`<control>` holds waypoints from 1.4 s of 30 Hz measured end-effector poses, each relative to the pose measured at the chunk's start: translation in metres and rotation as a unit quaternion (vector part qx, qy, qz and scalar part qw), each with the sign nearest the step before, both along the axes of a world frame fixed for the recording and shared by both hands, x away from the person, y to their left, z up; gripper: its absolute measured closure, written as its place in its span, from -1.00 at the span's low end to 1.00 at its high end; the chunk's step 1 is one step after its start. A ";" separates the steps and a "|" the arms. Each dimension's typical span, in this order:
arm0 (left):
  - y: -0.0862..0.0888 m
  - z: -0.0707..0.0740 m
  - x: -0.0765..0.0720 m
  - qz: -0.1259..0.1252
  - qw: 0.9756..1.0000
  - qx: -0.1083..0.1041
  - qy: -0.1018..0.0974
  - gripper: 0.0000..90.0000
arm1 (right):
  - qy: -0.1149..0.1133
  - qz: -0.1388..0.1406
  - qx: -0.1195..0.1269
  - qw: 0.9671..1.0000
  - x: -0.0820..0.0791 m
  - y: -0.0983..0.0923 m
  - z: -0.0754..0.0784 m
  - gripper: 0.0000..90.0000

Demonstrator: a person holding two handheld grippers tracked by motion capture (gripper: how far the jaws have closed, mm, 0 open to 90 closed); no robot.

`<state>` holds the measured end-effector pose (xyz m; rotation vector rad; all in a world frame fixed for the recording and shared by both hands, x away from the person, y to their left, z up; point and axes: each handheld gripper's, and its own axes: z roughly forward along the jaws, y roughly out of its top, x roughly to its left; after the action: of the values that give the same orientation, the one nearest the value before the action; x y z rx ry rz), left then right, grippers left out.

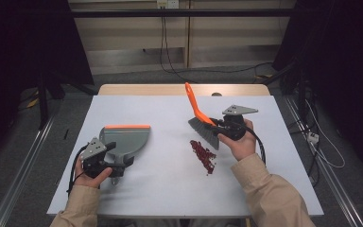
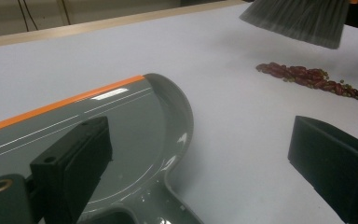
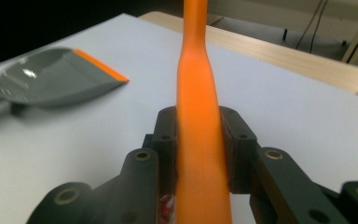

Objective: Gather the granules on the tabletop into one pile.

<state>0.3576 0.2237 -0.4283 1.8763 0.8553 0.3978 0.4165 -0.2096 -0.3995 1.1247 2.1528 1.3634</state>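
Note:
A grey dustpan (image 1: pixel 125 139) with an orange lip lies flat at the table's left. Its handle points toward my left gripper (image 1: pixel 116 162), whose jaws stand wide apart on either side of the handle in the left gripper view (image 2: pixel 200 182) without pressing it. At the right, my right gripper (image 1: pixel 216 126) is shut on the orange handle (image 3: pixel 198 116) of a hand brush (image 1: pixel 203 127). The brush hangs tilted, and its grey bristles (image 2: pixel 298 21) are off the table above a small pile of red beans (image 1: pixel 203 156). The dustpan (image 3: pixel 51 81) also lies far left in the right gripper view.
The white tabletop (image 1: pixel 170 189) has a wooden far edge (image 1: pixel 179 89). Open surface lies between dustpan and beans (image 2: pixel 312 79). Cables trail across the floor behind and to the right of the table.

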 end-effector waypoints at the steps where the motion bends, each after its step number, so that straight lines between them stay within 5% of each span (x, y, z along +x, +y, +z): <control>1: 0.000 0.000 0.000 0.000 1.000 0.000 0.000 -0.87 | -0.007 0.009 -0.011 1.000 0.004 0.000 -0.002 0.59; 7: 0.001 0.000 0.001 0.004 1.000 -0.001 0.002 -0.87 | -0.036 0.068 -0.070 0.995 0.026 0.007 -0.020 0.59; 11: 0.002 -0.001 0.002 0.005 1.000 -0.001 0.004 -0.87 | -0.056 0.104 -0.081 0.990 0.036 0.017 -0.027 0.59; 14: 0.003 -0.001 0.002 0.005 1.000 -0.002 0.005 -0.87 | -0.065 0.136 -0.121 0.981 0.040 0.026 -0.031 0.59; 28: 0.003 -0.001 0.001 0.007 1.000 -0.002 0.003 -0.87 | -0.075 0.234 -0.152 0.957 0.007 0.022 -0.028 0.59; 38: 0.003 -0.001 0.001 0.008 1.000 -0.002 0.003 -0.87 | -0.071 0.252 -0.159 0.952 -0.010 0.014 -0.024 0.59; 42: 0.002 -0.001 0.001 0.007 1.000 -0.002 0.002 -0.87 | -0.067 0.246 -0.157 0.954 -0.016 0.009 -0.023 0.59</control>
<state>0.3581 0.2261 -0.4291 1.8692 0.8726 0.4008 0.4009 -0.2008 -0.4226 0.3757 2.5296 1.1713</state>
